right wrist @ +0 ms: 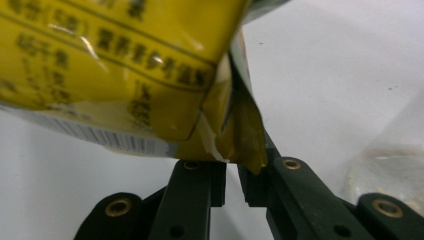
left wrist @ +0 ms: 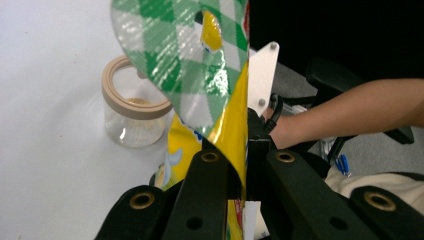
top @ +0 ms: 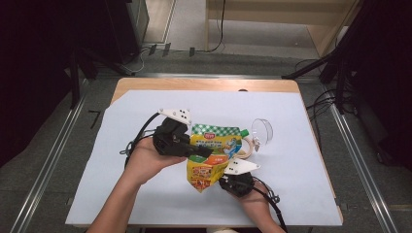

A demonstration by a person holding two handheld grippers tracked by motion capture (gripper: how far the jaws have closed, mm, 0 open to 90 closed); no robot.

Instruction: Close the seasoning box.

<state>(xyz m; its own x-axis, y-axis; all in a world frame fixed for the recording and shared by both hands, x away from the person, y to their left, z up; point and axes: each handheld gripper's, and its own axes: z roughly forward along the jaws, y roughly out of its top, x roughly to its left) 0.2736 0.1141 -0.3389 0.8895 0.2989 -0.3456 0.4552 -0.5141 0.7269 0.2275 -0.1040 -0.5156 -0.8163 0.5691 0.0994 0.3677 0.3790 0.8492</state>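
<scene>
I see the snack bag (top: 210, 158), a yellow foil pouch with a green-and-white checked top band and red print near its bottom, lifted off the white sheet and tilted, its top toward the far side and its bottom corner toward me. Just beside its top end stands the glass jar (top: 244, 147), open, with a tan rim and a thin layer of pale crumbs at its base. In my left gripper view the pouch's checked flap (left wrist: 190, 75) hangs edge-on, next to the jar (left wrist: 134, 112).
</scene>
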